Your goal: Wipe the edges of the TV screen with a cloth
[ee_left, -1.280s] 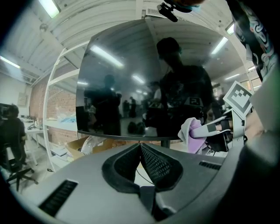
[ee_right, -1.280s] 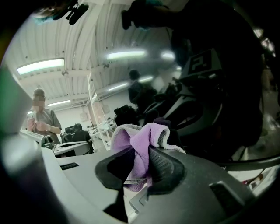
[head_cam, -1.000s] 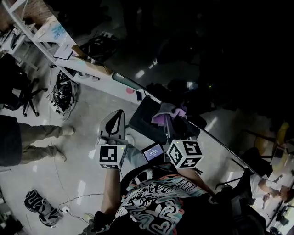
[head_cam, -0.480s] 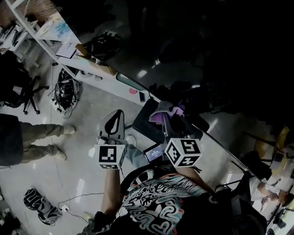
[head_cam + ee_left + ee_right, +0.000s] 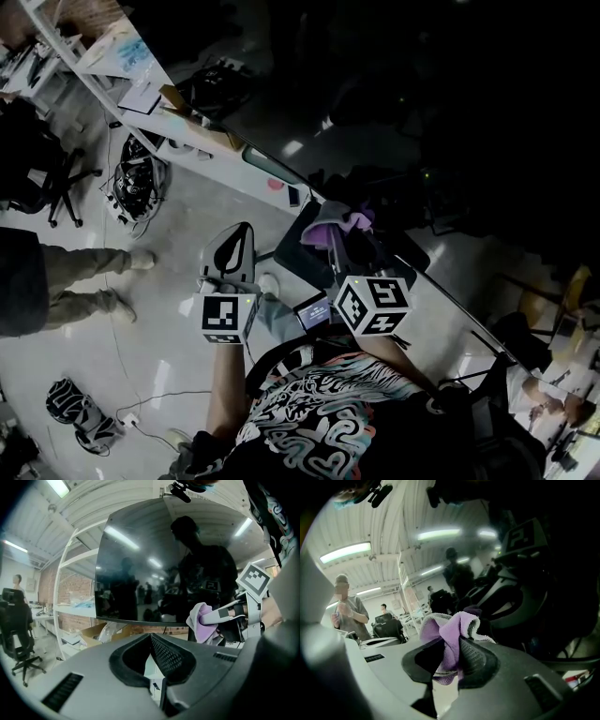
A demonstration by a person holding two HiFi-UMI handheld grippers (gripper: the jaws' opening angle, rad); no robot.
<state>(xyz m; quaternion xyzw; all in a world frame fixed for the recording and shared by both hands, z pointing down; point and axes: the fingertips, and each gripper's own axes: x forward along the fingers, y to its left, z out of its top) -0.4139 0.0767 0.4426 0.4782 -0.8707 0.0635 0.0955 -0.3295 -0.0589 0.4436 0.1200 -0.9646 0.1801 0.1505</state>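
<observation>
The TV screen (image 5: 450, 150) is a large dark panel filling the upper right of the head view; its lower edge runs diagonally down to the right. My right gripper (image 5: 337, 236) is shut on a purple cloth (image 5: 342, 223) that is pressed at that lower edge. In the right gripper view the cloth (image 5: 452, 627) bunches between the jaws of the right gripper (image 5: 450, 645). My left gripper (image 5: 241, 231) hangs shut and empty left of the screen, apart from it. The left gripper view shows the left gripper (image 5: 151, 638), the screen (image 5: 154, 559) and the cloth (image 5: 200, 620).
A white shelf rack (image 5: 127, 89) with boxes and papers runs behind the TV. On the floor at left are a standing person (image 5: 66, 281), an office chair (image 5: 42, 178), tangled cables (image 5: 131, 187) and a bag (image 5: 80, 422). Another person (image 5: 553, 394) sits at lower right.
The head view has shifted slightly. The right gripper with the cloth sits a little further up-left along the screen's lower edge. The left gripper has barely moved.
</observation>
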